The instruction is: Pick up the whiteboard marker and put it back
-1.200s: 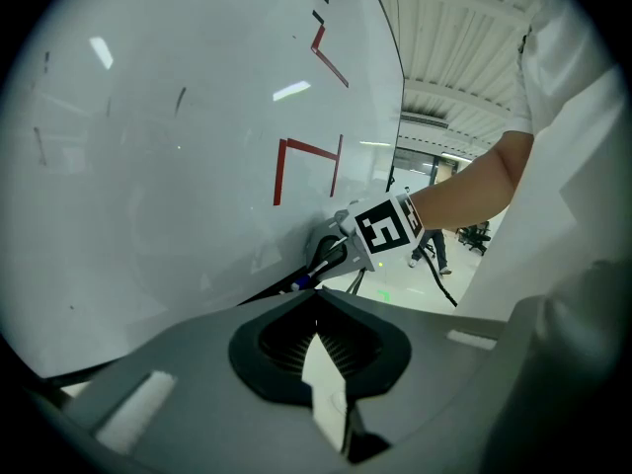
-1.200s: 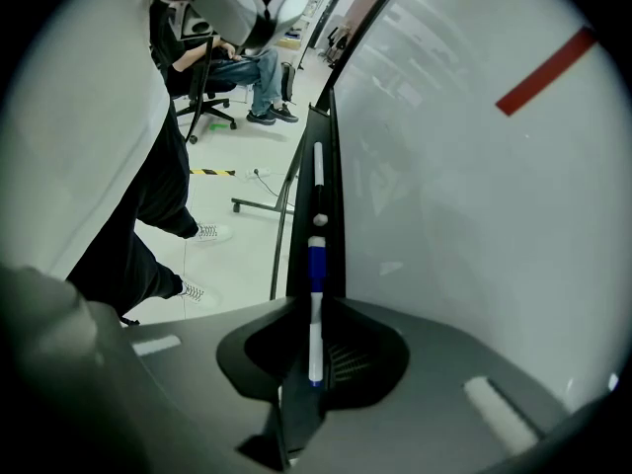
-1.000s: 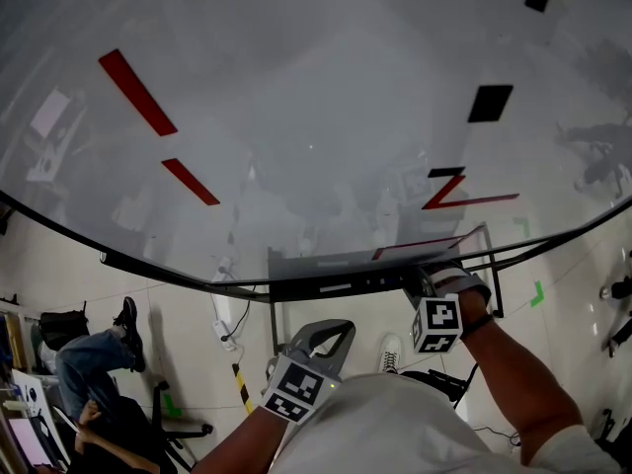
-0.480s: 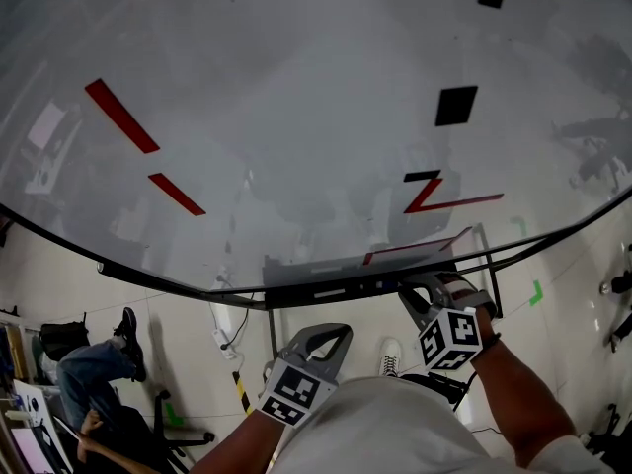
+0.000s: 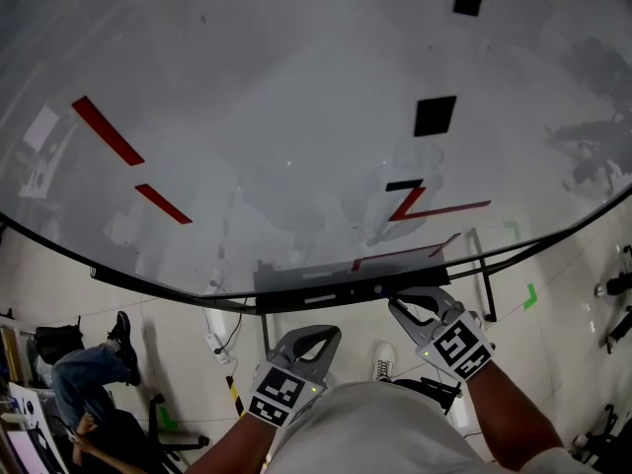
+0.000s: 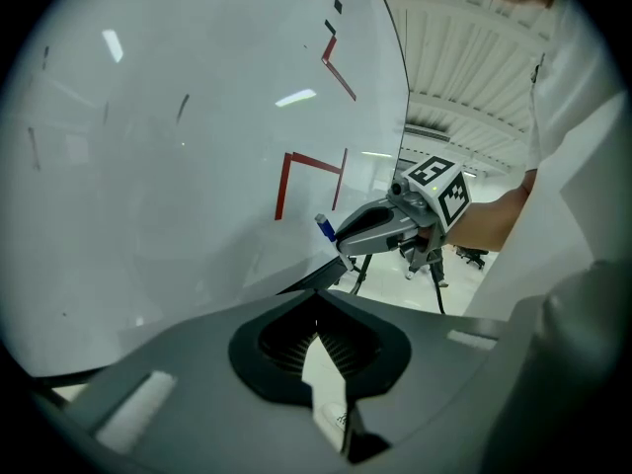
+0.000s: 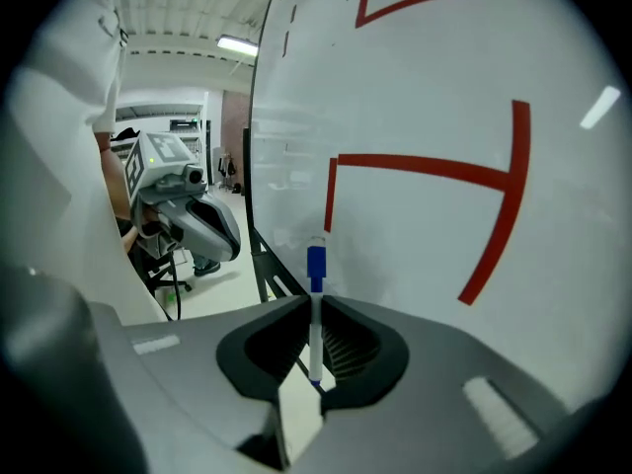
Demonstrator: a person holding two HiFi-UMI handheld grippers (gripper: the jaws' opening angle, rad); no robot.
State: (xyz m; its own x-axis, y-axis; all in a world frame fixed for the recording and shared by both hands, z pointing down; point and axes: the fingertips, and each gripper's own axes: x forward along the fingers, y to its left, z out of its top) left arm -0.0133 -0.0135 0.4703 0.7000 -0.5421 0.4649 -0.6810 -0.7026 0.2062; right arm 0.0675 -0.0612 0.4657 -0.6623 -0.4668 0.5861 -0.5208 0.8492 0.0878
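Whiteboard [image 5: 296, 87] above tray [image 5: 326, 287] | our right gripper [image 7: 316, 342] jaws pinch whiteboard marker [image 7: 315, 304], clear of it | left gripper [image 6: 318, 339] jaws pressed together, empty | we judge put-back next: align marker along tray.

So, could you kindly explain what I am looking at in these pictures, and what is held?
No robot here: a person holds a claw in each hand. The head view comes from a camera on the person's head, looking down at a whiteboard with red lines and black squares and the black tray along its lower edge. The other two pictures come from cameras riding on each claw, looking along its jaws. The right claw is shut on a whiteboard marker with a blue cap, beside the board. The left claw is shut and empty. The patterned cubes are parts of the claws.
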